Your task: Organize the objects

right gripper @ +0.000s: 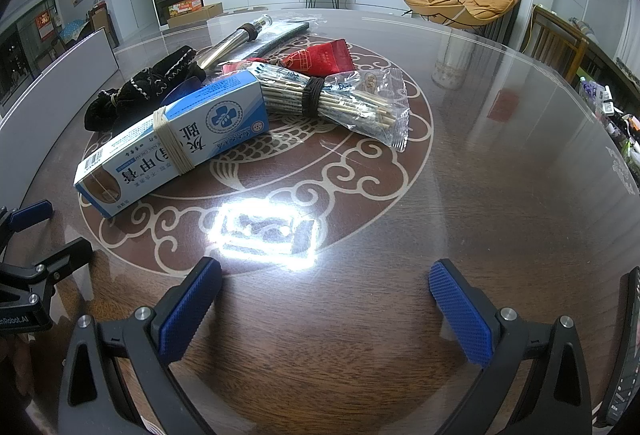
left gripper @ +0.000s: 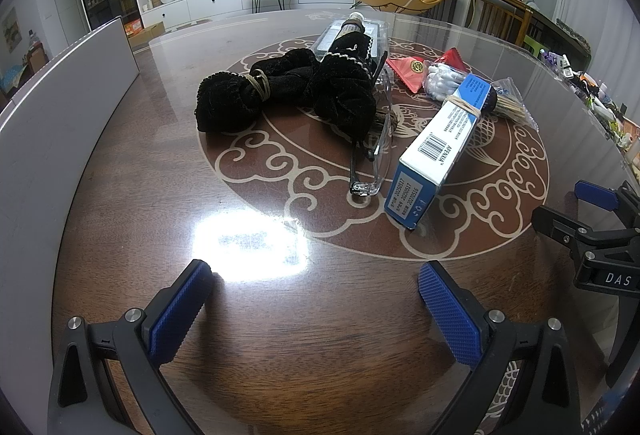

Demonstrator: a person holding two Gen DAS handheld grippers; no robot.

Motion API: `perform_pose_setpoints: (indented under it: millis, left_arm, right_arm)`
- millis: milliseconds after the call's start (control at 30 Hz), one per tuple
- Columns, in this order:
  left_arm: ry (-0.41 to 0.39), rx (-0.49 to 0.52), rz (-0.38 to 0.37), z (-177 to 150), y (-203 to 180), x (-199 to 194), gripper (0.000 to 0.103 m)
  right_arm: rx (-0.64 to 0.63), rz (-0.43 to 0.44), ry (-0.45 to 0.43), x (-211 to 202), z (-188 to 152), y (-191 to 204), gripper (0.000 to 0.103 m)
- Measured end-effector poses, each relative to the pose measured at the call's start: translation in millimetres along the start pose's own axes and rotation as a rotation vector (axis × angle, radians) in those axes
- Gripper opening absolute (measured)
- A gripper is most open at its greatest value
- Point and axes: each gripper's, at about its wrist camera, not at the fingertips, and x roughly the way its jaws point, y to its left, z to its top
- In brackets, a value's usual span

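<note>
A pile of objects lies mid-table. A blue and white box (left gripper: pixel 436 151) bound with a rubber band lies nearest; it also shows in the right wrist view (right gripper: pixel 172 139). A black velvet pouch (left gripper: pixel 288 91) tied with a band lies to its left, with clear glasses (left gripper: pixel 376 155) between them. A bag of wooden sticks (right gripper: pixel 340 103), a red packet (right gripper: pixel 324 55) and a metal tube (right gripper: pixel 236 39) lie behind. My left gripper (left gripper: pixel 316 299) is open and empty, short of the pile. My right gripper (right gripper: pixel 324 303) is open and empty too, and shows at the left view's right edge (left gripper: pixel 592 231).
The round dark wooden table (right gripper: pixel 500 175) has a glass top with strong glare near both grippers. A white board (left gripper: pixel 52 139) stands along the left edge. Cotton swabs (left gripper: pixel 444 83) and a clear plastic tray (left gripper: pixel 352 35) lie at the pile's far side. Clutter lines the right edge.
</note>
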Motion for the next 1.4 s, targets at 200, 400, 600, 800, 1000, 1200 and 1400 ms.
perform_pose_setpoints:
  millis: [200,400,600,800,1000,1200,1400]
  left_arm:
    - [0.0,0.0,0.0,-0.7,-0.4,-0.2,0.103]
    - [0.0,-0.001,-0.001,-0.6,0.3,-0.4,0.103]
    - [0.0,-0.001,-0.001,0.1,0.7,0.0,0.103]
    - [0.0,-0.002,-0.001,0.8,1.5,-0.3,0.103]
    - [0.014,0.021,-0.016,14.8,18.8,-11.4,0.103]
    - [-0.031,0.116,0.069,94.5,43.2,-14.1,0.103]
    - [0.071,0.292,0.101,137.4,35.0,51.1,0.103]
  right_arm:
    - [0.0,0.0,0.0,0.2,0.1,0.1,0.103]
    - [0.0,0.0,0.0,0.0,0.0,-0.1,0.103]
    - [0.0,0.0,0.0,0.0,0.0,-0.1,0.103]
    - [0.0,0.0,0.0,0.5,-0.3,0.0,0.103]
    - [0.0,0.0,0.0,0.2,-0.3,-0.1,0.103]
    - [0.0,0.0,0.0,0.1,-0.3,-0.2,0.103]
    - [0.0,0.0,0.0,0.2,-0.4,-0.2,0.103]
